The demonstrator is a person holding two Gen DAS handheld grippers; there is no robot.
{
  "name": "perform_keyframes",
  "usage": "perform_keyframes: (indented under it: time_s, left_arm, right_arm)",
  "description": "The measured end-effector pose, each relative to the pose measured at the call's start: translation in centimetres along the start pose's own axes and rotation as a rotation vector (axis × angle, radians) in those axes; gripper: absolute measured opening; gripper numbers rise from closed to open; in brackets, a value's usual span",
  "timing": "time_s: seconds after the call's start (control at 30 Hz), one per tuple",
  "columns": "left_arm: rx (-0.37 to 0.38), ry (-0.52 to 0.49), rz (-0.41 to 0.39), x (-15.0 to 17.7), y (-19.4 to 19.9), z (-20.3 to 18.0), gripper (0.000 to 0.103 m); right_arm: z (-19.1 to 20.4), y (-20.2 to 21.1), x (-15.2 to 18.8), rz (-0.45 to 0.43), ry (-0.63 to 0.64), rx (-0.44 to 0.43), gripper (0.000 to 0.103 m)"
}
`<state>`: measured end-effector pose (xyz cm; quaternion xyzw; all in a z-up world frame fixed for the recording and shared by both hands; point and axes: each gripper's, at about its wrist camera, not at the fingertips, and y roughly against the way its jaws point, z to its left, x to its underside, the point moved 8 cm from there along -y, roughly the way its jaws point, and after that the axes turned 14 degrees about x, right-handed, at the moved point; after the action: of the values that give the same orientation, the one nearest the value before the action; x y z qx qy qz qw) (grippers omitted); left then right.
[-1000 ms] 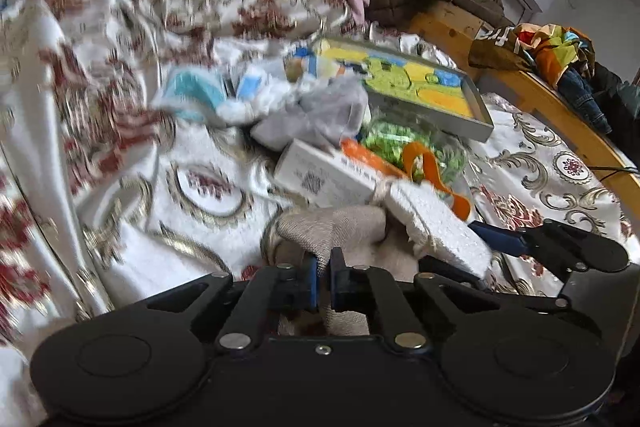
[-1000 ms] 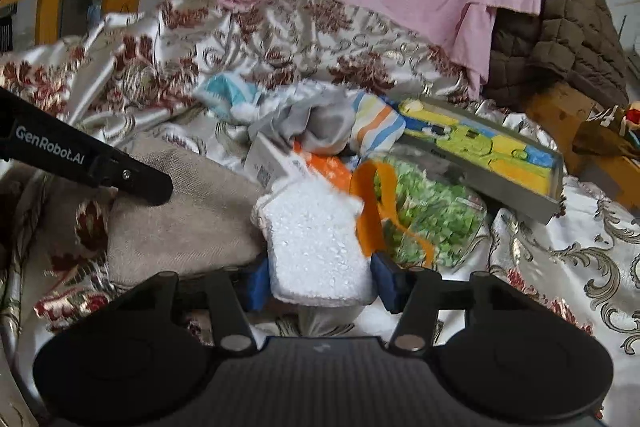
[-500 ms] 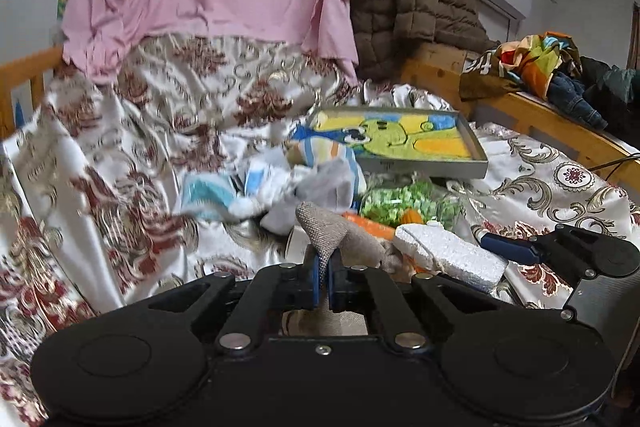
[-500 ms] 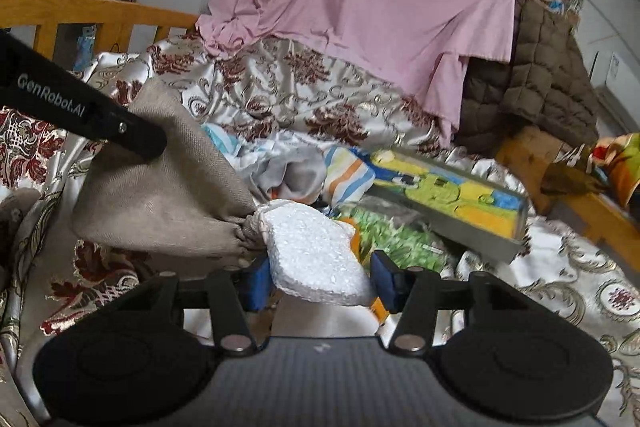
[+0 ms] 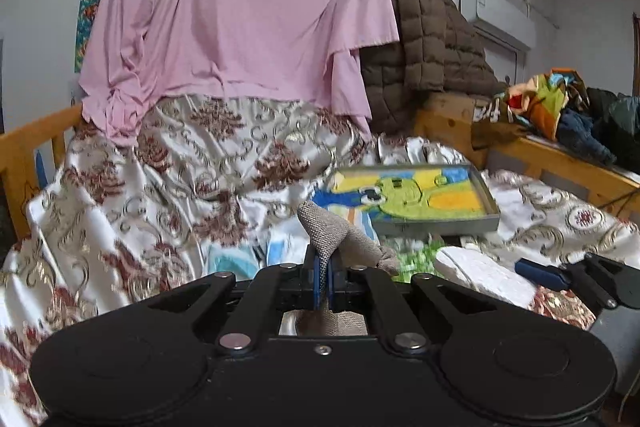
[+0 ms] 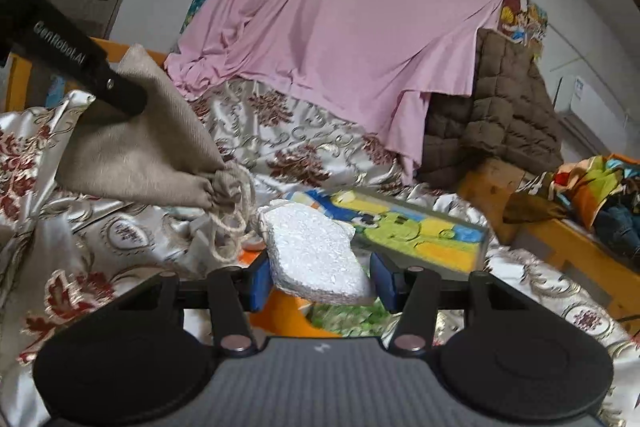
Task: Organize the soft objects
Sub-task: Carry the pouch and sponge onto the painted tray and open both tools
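Note:
My left gripper (image 5: 323,269) is shut on a corner of a beige burlap drawstring pouch (image 5: 340,235) and holds it above the bed. In the right wrist view the pouch (image 6: 140,151) hangs at the upper left from the left gripper (image 6: 120,95), its cord dangling. My right gripper (image 6: 320,277) is shut on a white foam sponge (image 6: 314,259), held up just right of the pouch mouth. The sponge also shows in the left wrist view (image 5: 484,273), with the right gripper's fingers (image 5: 540,273) beside it.
A floral satin bedspread (image 5: 180,187) covers the bed. A framed cartoon picture (image 5: 416,195) lies on it, with a green bag (image 6: 348,319), orange item (image 6: 280,311) and cloths below. Pink sheet (image 5: 240,19) and brown jacket (image 5: 432,55) hang behind. Wooden rail (image 5: 560,163) at right.
Both grippers have risen from the bed. The pouch came up with the left gripper and the sponge with the right. The clutter now lies lower in both views.

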<state>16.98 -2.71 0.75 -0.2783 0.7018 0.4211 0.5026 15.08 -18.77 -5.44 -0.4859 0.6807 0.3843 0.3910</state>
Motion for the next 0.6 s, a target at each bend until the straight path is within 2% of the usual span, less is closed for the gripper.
perform_keyframes:
  time_s: [0.17, 0.3, 0.5, 0.6]
  left_arm:
    - [0.017, 0.004, -0.045, -2.7, -2.0, -0.2, 0.003]
    - [0.044, 0.0, -0.083, -4.9, -5.1, -1.2, 0.003]
    - [0.096, -0.023, -0.129, -8.1, -12.3, -3.6, 0.003]
    - [0.125, 0.001, -0.144, -9.4, -16.7, -4.4, 0.003]
  right_arm:
    - [-1.8, -2.0, -1.0, -0.008, -0.033, 0.027, 0.056]
    - [-4.1, -4.5, -1.8, -0.022, -0.064, 0.076, 0.056]
    - [-8.1, -10.1, -2.6, -0.017, -0.134, 0.143, 0.056]
    - [-10.1, -13.7, -2.5, 0.003, -0.178, 0.182, 0.056]
